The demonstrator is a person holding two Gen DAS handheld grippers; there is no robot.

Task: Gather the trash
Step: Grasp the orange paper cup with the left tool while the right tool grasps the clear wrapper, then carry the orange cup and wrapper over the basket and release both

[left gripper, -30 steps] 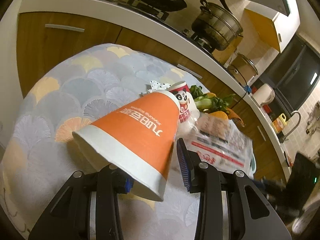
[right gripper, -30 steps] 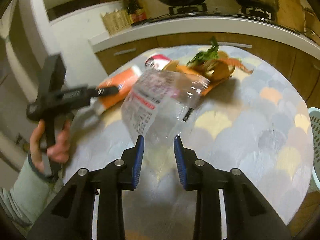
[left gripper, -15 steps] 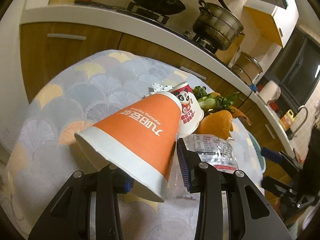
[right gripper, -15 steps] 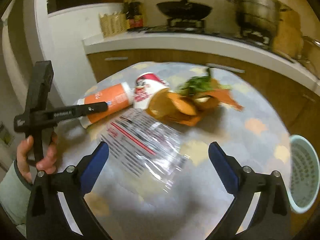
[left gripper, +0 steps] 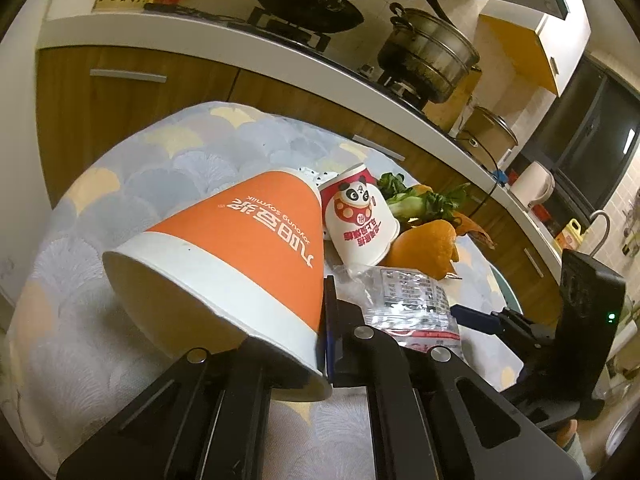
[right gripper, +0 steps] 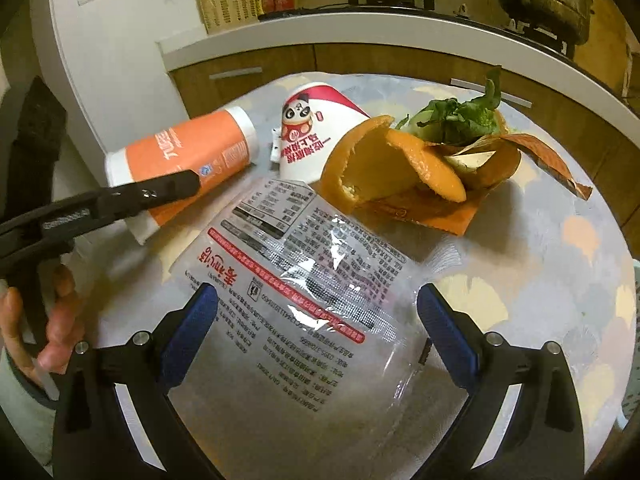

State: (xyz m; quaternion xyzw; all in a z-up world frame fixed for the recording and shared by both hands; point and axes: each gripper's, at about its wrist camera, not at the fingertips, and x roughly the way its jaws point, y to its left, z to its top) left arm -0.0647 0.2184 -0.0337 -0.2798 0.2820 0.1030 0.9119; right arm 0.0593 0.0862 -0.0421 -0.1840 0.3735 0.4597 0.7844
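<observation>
My left gripper [left gripper: 280,344] is shut on the rim end of an orange and white paper cup [left gripper: 236,252], held tilted just over the table; the cup also shows in the right wrist view [right gripper: 180,164]. My right gripper [right gripper: 316,328] is open wide, its blue pads either side of a clear printed plastic bag [right gripper: 312,288] lying on the table, also in the left wrist view [left gripper: 408,300]. Behind lie a white panda cup [right gripper: 312,136] on its side, orange peel [right gripper: 384,168] and green vegetable scraps [right gripper: 456,116].
The round table has a scallop-patterned cloth [right gripper: 540,240]. A pale green basket [right gripper: 634,340] sits off its right edge. A counter [left gripper: 240,40] with a frying pan [left gripper: 308,4] and a steel pot [left gripper: 428,56] runs behind.
My right gripper has let go of the plastic bag and opened wide; the bag now lies flat on the table. My left gripper still holds the orange cup.
</observation>
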